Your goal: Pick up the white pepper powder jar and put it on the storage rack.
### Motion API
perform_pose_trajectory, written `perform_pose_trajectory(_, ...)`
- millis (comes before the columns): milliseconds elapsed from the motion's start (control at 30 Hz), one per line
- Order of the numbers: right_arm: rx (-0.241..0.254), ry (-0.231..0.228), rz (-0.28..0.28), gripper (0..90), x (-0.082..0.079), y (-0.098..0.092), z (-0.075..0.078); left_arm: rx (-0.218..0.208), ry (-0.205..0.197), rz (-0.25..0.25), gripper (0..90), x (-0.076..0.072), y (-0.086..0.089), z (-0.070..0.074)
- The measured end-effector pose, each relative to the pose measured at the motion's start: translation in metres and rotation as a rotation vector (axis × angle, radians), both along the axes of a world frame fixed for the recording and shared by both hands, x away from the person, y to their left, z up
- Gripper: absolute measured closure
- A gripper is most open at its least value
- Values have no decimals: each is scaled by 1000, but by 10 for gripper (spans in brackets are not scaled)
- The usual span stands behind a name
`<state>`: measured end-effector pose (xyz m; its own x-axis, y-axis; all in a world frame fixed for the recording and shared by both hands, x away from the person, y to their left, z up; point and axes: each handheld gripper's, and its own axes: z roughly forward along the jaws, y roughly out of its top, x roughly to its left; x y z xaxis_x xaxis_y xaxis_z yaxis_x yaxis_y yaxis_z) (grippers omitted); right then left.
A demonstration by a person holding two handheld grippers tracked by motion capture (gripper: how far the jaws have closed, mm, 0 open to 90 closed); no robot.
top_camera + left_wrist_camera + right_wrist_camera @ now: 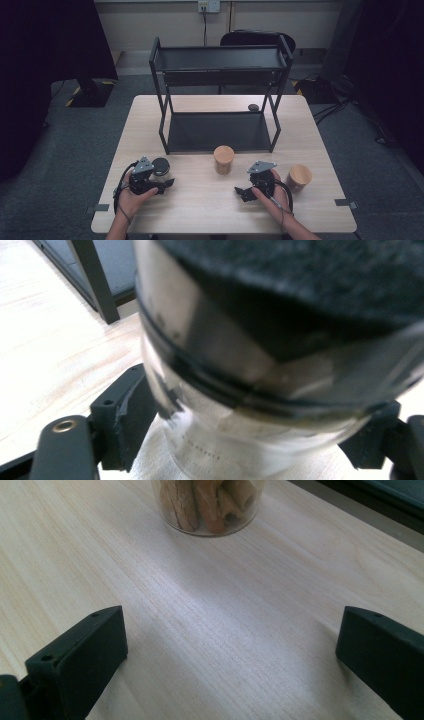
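Dark-lidded jar: at the table's 8 o'clock; glass, probably smooth, slippery and breakable; take it by the body below the lid.
Left gripper: jaws narrowed around the jar's lower body, pads at its sides, jar on the table.
Right gripper: jaws spread wide, nothing between them, at 5 o'clock; a jar of sticks at its 12 o'clock.

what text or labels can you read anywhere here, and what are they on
None can be read.
Dark-lidded glass jar: faint marks low on the glass, too blurred to read.
Two wooden-lidded jars: no label visible.
Black shelf rack: no lettering visible.
Wall socket: too small to show any marking.
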<state>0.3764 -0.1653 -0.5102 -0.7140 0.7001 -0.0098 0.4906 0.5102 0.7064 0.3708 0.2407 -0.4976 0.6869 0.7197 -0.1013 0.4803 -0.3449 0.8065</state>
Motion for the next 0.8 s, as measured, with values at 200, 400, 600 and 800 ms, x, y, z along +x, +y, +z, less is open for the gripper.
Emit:
perform_pose_trajectory(200,0,0,0,0,0,0,0,-6,-12,-5,265,1,0,1)
perform_pose_trajectory(400,0,0,0,0,0,0,0,13,-17,-5,286,1,-1,3)
perform_pose_trajectory(600,0,0,0,0,0,0,0,31,-20,-1,295,1,-2,4)
perform_pose_trajectory(800,0,0,0,0,0,0,0,36,-16,2,296,1,-3,5)
